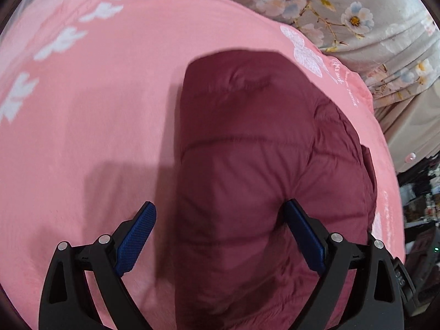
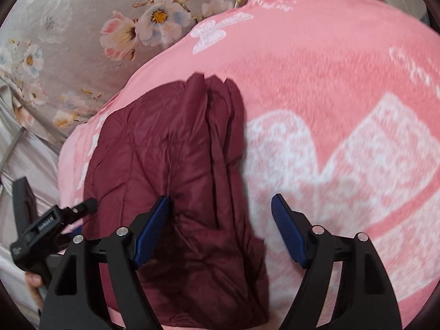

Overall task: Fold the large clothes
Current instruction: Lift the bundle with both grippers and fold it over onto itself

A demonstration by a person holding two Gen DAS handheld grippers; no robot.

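A maroon quilted puffer jacket [image 1: 261,165] lies folded into a long bundle on a pink blanket [image 1: 96,96]. In the left wrist view my left gripper [image 1: 220,211] hovers over the bundle's near end, jaws wide apart, blue pads clear of the fabric. In the right wrist view the same jacket [image 2: 170,165] shows stacked folded edges along its right side. My right gripper [image 2: 220,206] stands open above the jacket's near right edge, with fabric under the gap but no pad pressing it. The left gripper's black body [image 2: 41,228] shows at the lower left, a fingertip of the hand beneath it.
The pink blanket [image 2: 330,82] with white prints covers the bed. A grey floral sheet [image 1: 357,13] lies beyond it, also visible as floral sheet [image 2: 68,41]. Cluttered dark items [image 1: 420,206] stand past the bed's right edge.
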